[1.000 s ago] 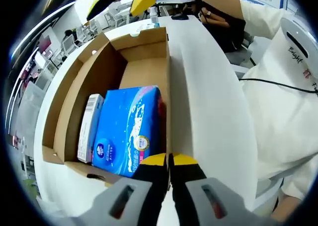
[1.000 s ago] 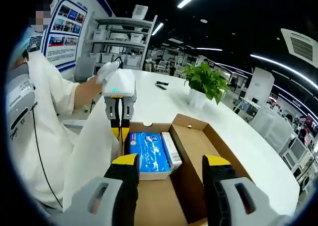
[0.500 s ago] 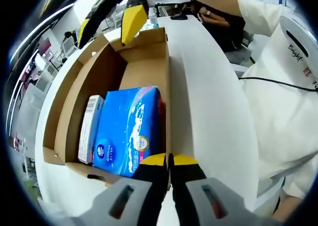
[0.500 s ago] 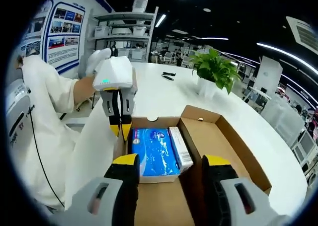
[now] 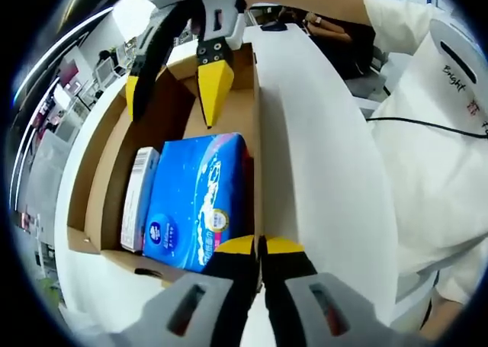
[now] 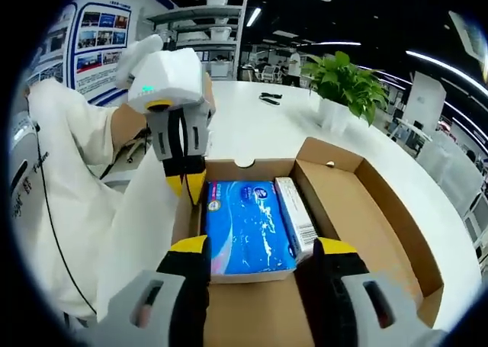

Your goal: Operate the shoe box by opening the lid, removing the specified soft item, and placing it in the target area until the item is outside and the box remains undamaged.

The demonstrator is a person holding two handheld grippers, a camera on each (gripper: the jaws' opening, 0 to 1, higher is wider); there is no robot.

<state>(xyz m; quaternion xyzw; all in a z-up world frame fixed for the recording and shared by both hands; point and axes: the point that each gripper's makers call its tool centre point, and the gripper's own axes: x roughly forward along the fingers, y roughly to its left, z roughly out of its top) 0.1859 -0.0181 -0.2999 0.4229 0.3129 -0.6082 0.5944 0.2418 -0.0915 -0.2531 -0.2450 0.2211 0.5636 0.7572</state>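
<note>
Right now my left gripper [image 5: 259, 245] has its yellow tips pressed together on the top edge of the shoe box [image 5: 114, 156] wall, where the white lid [image 5: 320, 156] folds back toward the person in the pale coat [image 5: 450, 133]. I can see the same gripper from the right gripper view [image 6: 184, 183], pinched shut on that wall edge beside the lid [image 6: 145, 232]. My right gripper [image 6: 259, 248] has its jaws spread wide, hovering over the open box [image 6: 389, 217] with nothing between them; in the left gripper view it hangs above the far end of the box [image 5: 171, 91].

Inside lies the blue soft pack [image 5: 198, 198], flat on the box floor against the wall next to the lid, with a slim white carton [image 5: 137, 198] touching its other side. The rest of the box floor is bare cardboard. From the right gripper view the blue pack [image 6: 248, 225] sits just ahead of my open jaws, the carton [image 6: 297, 217] beside it.

Around the box is a white table [image 6: 259, 133]; a potted plant [image 6: 347, 80] and a small dark object [image 6: 268, 98] stand well apart from the box. Shelving [image 6: 202, 34] stands behind.
</note>
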